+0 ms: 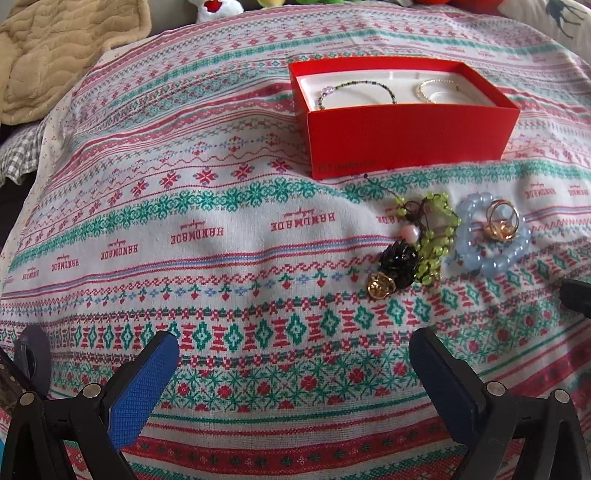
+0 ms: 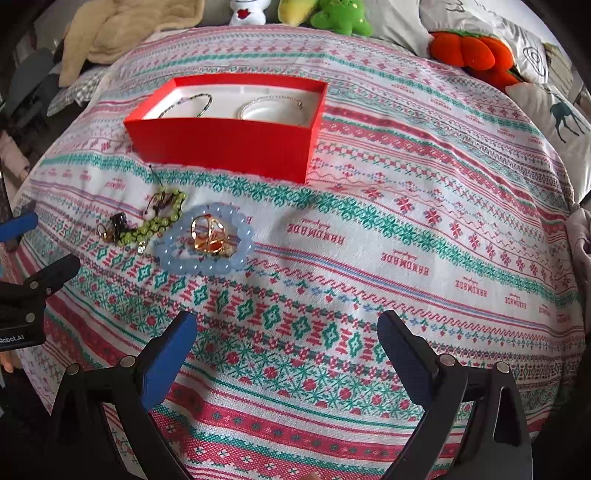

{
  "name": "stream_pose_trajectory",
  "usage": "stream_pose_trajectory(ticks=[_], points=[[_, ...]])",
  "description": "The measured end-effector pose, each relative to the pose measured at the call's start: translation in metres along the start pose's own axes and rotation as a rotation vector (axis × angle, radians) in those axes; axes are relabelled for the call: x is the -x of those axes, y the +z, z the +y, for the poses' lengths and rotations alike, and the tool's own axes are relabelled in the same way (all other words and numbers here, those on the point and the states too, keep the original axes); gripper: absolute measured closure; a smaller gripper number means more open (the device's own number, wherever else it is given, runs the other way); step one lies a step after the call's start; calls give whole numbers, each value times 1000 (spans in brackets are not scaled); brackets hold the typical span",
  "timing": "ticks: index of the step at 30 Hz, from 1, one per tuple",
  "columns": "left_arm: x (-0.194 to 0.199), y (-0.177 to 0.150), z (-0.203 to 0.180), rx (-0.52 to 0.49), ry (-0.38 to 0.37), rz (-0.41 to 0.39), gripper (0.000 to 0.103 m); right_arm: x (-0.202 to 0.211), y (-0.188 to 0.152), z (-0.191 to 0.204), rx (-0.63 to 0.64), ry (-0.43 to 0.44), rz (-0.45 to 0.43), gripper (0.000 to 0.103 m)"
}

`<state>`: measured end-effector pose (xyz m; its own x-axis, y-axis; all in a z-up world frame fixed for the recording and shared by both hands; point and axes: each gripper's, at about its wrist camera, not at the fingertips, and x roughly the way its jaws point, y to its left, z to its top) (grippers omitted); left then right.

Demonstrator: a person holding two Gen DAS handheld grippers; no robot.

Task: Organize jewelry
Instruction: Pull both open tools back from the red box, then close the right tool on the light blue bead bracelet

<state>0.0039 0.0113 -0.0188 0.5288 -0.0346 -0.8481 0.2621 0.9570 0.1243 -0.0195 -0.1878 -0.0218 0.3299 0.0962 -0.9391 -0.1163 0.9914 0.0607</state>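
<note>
A red box point(image 1: 406, 136) point(image 2: 229, 147) with a white insert holds a dark beaded bracelet point(image 1: 354, 90) and a pearl bracelet point(image 1: 428, 90). In front of it on the patterned cloth lie a green bead bracelet point(image 1: 432, 236) point(image 2: 159, 221), a pale blue bead bracelet point(image 1: 491, 251) point(image 2: 207, 254) with gold rings point(image 1: 500, 223) point(image 2: 210, 232) on it, a black ornament point(image 1: 399, 262) and a gold ring point(image 1: 378, 286). My left gripper point(image 1: 293, 354) is open and empty, nearer than the pile. My right gripper point(image 2: 286, 332) is open and empty, to the right of the pile.
A beige blanket point(image 1: 55, 48) lies at the far left. Plush toys point(image 2: 340, 16) and an orange pumpkin cushion point(image 2: 472, 55) sit along the far edge, with deer-print pillows point(image 2: 561, 118) at the right. The left gripper's body point(image 2: 33, 291) shows at the left edge of the right wrist view.
</note>
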Motion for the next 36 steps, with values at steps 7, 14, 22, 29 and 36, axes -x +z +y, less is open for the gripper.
stream_pose_trajectory(ticks=[7, 14, 22, 29, 36], points=[[-12, -1, 2, 0, -8, 26, 1, -4, 7, -4, -22, 9, -6, 4], [-4, 10, -4, -36, -63, 9, 1, -10, 22, -22, -103, 27, -19, 4], [-3, 18, -10, -30, -107, 28, 1, -21, 36, -38, -185, 100, -2, 55], [-4, 20, -8, -15, -115, 28, 1, -25, 51, -22, -153, 146, -9, 67], [0, 18, -7, -26, -120, 12, 1, -39, 58, -3, -97, 96, 16, 76]])
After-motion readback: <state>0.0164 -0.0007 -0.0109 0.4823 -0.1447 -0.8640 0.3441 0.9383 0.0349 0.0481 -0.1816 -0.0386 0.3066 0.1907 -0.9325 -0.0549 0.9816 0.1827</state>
